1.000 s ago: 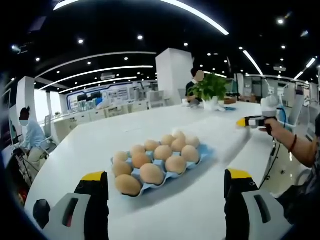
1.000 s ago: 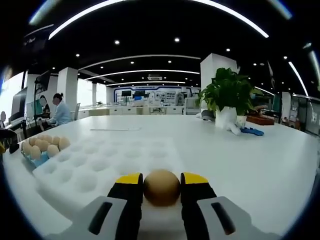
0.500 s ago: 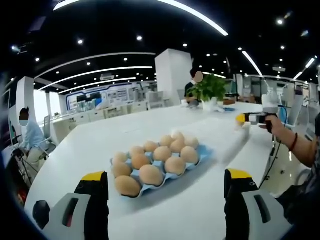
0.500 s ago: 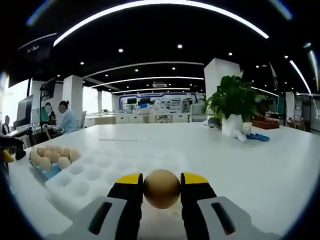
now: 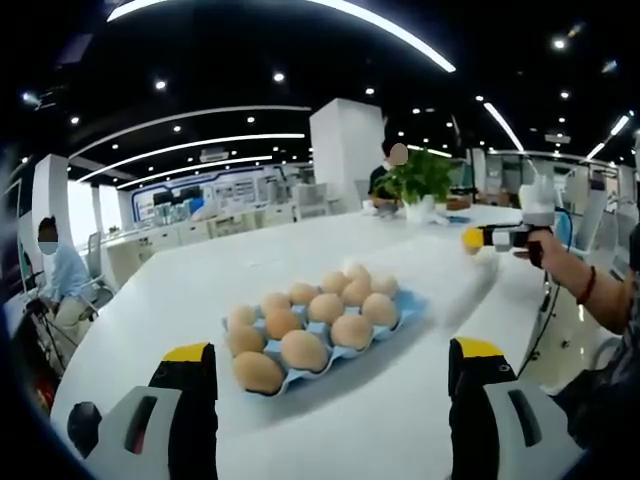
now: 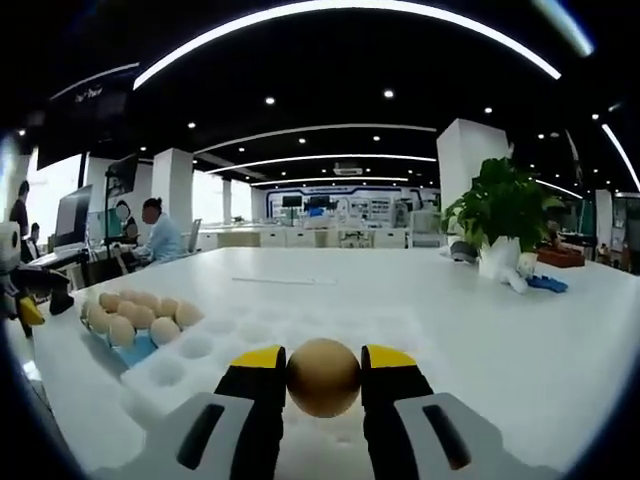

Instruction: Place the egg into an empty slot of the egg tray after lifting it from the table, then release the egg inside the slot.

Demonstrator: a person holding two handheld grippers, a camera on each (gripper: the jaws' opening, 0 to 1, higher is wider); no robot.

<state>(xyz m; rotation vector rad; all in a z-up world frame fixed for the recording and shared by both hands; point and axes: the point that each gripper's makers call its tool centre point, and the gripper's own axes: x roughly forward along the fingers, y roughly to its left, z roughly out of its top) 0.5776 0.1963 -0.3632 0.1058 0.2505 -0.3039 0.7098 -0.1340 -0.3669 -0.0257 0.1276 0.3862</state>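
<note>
Two jaws of the right gripper [image 6: 323, 378] are clamped on the egg [image 6: 323, 376], held above the white tray [image 6: 300, 335]; empty slots lie just ahead and slightly left (blue tray [image 6: 135, 345] further left is full). Left gripper [image 5: 335, 385] hangs wide open, idle, near the blue tray.

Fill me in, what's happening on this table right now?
A person works with a handheld gripper in each hand. The right gripper is shut on a brown egg, held above a white egg tray whose slots look empty. Beside it sits a blue tray full of eggs. The left gripper is open and holds nothing, hanging over the white table near the blue tray. The egg is not yet in a slot.
</note>
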